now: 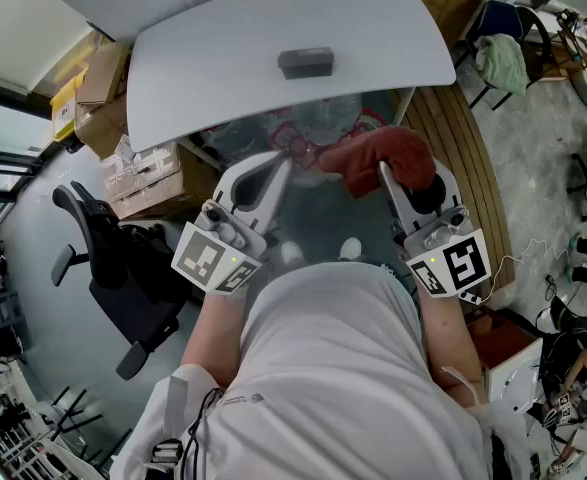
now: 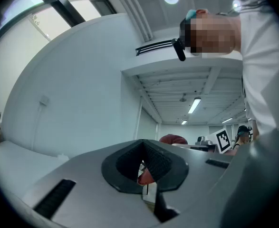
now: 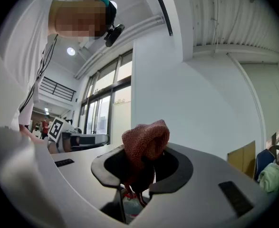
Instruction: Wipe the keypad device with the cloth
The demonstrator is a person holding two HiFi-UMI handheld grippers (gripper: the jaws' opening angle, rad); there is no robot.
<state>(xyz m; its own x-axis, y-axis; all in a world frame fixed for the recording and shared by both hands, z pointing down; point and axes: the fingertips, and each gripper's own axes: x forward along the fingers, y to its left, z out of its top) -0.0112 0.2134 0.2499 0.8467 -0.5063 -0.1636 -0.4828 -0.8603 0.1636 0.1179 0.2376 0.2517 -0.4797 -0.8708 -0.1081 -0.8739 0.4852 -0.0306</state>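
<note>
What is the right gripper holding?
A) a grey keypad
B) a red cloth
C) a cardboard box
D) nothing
B: in the right gripper view, the red cloth sticks up from between the fingers of the right gripper, which are shut on it.

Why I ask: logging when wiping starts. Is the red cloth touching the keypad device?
Apart. Head view: the red cloth hangs short of the table, bare top between it and the keypad device.
</note>
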